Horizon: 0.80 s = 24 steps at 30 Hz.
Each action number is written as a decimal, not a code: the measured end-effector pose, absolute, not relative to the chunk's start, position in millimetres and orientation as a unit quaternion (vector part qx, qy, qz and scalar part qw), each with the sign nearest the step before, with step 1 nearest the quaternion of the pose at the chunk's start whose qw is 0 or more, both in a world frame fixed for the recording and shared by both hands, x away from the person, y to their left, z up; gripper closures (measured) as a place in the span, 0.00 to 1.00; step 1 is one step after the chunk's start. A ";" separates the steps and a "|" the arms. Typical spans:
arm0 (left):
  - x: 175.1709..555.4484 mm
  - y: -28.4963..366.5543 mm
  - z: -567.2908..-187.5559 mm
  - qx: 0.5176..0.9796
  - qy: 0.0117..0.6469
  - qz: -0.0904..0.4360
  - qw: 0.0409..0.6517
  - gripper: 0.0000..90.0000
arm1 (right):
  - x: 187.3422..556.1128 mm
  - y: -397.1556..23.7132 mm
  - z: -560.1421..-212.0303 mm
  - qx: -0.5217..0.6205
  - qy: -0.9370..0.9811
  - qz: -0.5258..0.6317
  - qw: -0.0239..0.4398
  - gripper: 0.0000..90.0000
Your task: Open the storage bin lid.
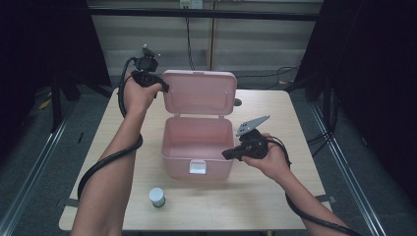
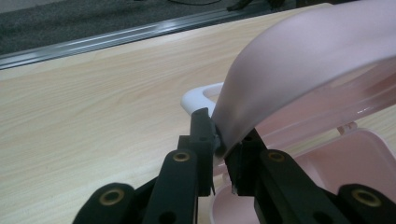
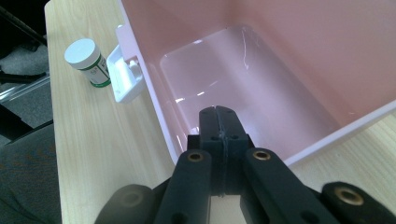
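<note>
Here, a person stands at a pale wooden tabletop (image 1: pixel 275 196) with a black two-jaw tool in each hand. At its centre sits a pink plastic box (image 1: pixel 196 147), its hinged lid (image 1: pixel 199 92) raised on the far side and standing nearly upright. The inside of the box looks empty.

The left tool (image 1: pixel 164 88) is at the lid's far left corner. In the left gripper view its jaws are clamped on the lid's rim (image 2: pixel 224 140), one pad on each face of the thin plastic. The right tool (image 1: pixel 228 155) rests at the near right rim of the box, jaws pressed together with nothing between them, tip just over the edge. A small white-capped bottle with a green label (image 1: pixel 157 197) stands near the front edge, left of the box's white latch (image 1: pixel 197 167), well apart from both tools.

The step in hand seems to be swinging the lid. To do it well, the left tool should follow the arc around the hinge, not pull straight, keeping the pinch firm so the slick rim does not slip. The right tool would best steady the box body so it does not slide or tip.
</note>
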State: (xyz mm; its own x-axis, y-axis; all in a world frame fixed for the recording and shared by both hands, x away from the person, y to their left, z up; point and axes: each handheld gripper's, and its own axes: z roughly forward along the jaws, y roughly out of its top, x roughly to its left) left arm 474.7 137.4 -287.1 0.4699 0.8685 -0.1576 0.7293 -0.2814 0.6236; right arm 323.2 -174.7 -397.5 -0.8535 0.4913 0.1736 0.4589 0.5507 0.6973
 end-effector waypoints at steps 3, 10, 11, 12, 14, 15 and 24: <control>477.1 137.1 -288.6 0.787 0.510 0.106 0.330 0.91 | 323.5 -174.2 -397.4 0.268 0.882 0.387 0.022 1.00; 482.9 137.3 -292.1 0.783 0.514 0.104 0.335 0.92 | 324.9 -172.7 -398.3 0.265 0.884 0.386 0.020 1.00; 483.5 136.9 -292.5 0.781 0.516 0.104 0.336 0.92 | 325.1 -172.8 -398.4 0.264 0.884 0.386 0.020 1.00; 484.1 137.3 -292.5 0.784 0.515 0.104 0.332 0.92 | 325.3 -173.1 -398.4 0.264 0.884 0.386 0.020 1.00; 485.0 136.5 -293.5 0.782 0.518 0.105 0.330 0.92 | 325.2 -173.4 -398.3 0.264 0.884 0.385 0.020 1.00; 485.6 136.0 -294.2 0.781 0.519 0.107 0.330 0.93 | 325.0 -173.5 -398.1 0.264 0.885 0.383 0.020 1.00; 490.5 134.8 -302.5 0.784 0.520 0.111 0.321 0.93 | 323.1 -175.0 -400.4 0.263 0.887 0.379 0.018 1.00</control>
State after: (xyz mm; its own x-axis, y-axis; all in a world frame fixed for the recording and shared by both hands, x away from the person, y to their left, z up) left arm 490.5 134.8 -302.5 0.4347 0.8862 -0.1600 0.7437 -0.2531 0.6188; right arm 323.1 -175.0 -400.4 -0.8611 0.4800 0.1673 0.4528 0.5746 0.6818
